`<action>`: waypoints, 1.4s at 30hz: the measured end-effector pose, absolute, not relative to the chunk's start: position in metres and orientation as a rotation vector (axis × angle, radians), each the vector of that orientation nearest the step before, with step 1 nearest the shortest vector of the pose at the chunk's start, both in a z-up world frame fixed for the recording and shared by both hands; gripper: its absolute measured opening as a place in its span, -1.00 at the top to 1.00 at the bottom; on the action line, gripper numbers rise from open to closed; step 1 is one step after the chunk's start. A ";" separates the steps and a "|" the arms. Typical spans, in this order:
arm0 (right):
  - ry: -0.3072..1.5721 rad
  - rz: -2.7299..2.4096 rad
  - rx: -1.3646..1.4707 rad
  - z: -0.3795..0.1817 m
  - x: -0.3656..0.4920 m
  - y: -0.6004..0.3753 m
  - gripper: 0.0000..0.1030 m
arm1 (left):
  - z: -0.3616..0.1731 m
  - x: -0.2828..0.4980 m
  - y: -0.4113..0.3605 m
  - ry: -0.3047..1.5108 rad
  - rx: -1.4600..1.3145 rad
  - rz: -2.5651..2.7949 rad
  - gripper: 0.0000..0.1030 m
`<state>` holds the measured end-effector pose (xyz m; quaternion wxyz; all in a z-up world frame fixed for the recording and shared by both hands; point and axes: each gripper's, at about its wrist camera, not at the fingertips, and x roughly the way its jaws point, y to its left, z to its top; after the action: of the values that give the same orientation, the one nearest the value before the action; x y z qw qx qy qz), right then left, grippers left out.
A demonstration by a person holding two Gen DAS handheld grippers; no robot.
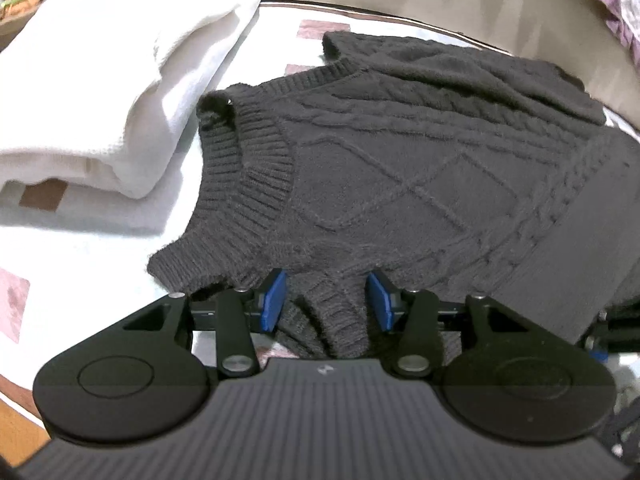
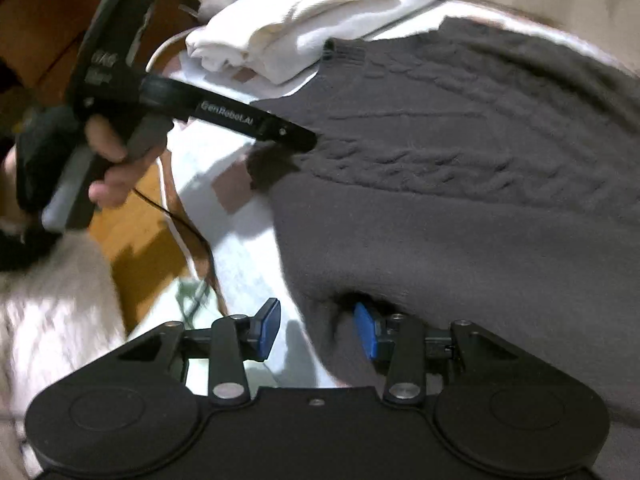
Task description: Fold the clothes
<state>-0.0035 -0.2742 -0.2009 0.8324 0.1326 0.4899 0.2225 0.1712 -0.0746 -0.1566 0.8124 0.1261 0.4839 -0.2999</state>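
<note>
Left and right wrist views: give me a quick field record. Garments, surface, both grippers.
garment in work: dark cable-knit sweater, laid flat, collar toward the white stack
other garment: folded white knit, beside the sweater
surface: table with light patterned cloth
left gripper: open, sweater fabric between the pads, not pinched
right gripper: open, at the sweater's near edge, one pad against the fabric

blurred: pale sleeve | cut off: white folded cloth | hidden: table under sweater
</note>
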 end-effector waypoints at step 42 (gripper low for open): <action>0.886 -0.409 0.570 -0.148 0.041 -0.643 -0.18 | -0.140 0.271 -0.372 0.691 0.544 -1.046 -0.29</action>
<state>0.0410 -0.6427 -0.1483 0.8445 0.2699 0.4200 -0.1938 0.2709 -0.3723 -0.1403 0.7755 0.2515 0.3190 -0.4833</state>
